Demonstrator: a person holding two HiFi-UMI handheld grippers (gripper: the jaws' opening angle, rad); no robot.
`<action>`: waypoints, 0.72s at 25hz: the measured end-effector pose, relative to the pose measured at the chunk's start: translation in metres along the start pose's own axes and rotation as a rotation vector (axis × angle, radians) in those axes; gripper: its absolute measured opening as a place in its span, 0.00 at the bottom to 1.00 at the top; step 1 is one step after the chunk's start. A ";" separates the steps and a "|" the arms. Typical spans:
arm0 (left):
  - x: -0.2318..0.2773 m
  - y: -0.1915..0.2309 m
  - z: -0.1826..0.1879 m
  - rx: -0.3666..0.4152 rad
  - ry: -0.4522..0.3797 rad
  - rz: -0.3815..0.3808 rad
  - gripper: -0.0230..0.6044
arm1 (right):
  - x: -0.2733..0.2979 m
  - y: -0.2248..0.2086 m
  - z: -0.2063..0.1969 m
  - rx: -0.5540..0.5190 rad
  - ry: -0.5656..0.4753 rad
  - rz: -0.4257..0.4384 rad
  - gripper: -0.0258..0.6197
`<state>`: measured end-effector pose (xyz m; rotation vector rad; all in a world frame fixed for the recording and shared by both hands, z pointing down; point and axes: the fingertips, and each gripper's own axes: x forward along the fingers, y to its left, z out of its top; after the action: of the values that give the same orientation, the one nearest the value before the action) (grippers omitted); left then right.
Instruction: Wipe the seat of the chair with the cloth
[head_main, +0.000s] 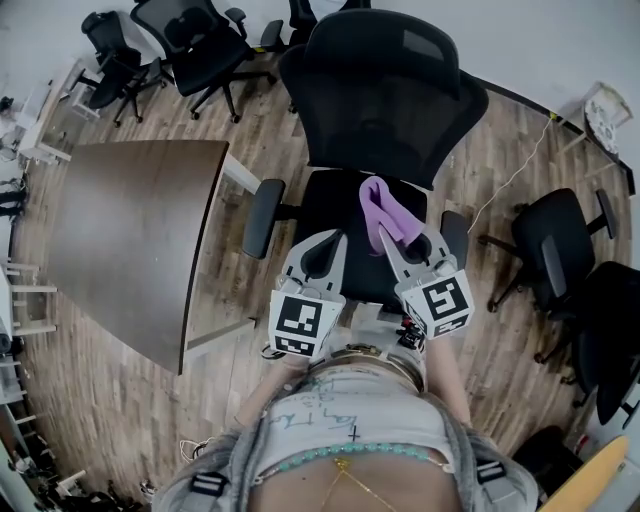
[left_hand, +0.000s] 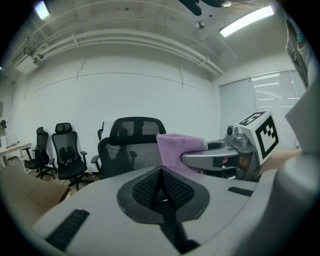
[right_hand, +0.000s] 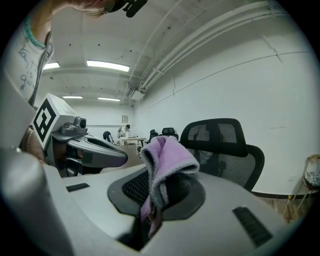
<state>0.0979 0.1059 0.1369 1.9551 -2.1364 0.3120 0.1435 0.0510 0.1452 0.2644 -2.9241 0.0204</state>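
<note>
Room with wood floor (head_main: 120, 420), black chair (head_main: 385, 90) ahead. I see right gripper (head_main: 383, 238) pinching purple cloth (head_main: 386, 208) over the seat (head_main: 328, 205), near its right edge. Left gripper (head_main: 330, 240) pressed together, empty.

- We see a wood-plank floor (head_main: 120, 400) carrying everything in the room.
- A brown table (head_main: 130, 230) stands on it at the left, with a white leg (head_main: 240, 175) showing at its far corner.
- The black mesh chair (head_main: 385, 90) stands on the floor just right of the table, its seat (head_main: 325, 205) turned towards us.
- A purple cloth (head_main: 385, 208) hangs over the right part of the seat; we cannot tell whether it touches.
- More black office chairs stand on the floor: a group (head_main: 190, 40) beyond the table and others (head_main: 560, 250) at the right.
- A thin pale cable (head_main: 515, 175) runs across the boards right of the chair.
</note>
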 end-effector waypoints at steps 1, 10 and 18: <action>0.001 0.003 0.000 0.002 -0.001 -0.006 0.04 | 0.002 -0.001 0.000 0.000 0.003 -0.009 0.11; 0.022 0.068 0.000 0.029 -0.011 -0.137 0.04 | 0.048 -0.012 -0.001 0.033 0.041 -0.199 0.11; 0.035 0.162 0.002 0.043 -0.048 -0.150 0.04 | 0.122 0.001 0.000 0.033 0.089 -0.259 0.11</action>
<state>-0.0668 0.0862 0.1456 2.1537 -2.0127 0.2886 0.0258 0.0304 0.1699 0.6285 -2.7797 0.0397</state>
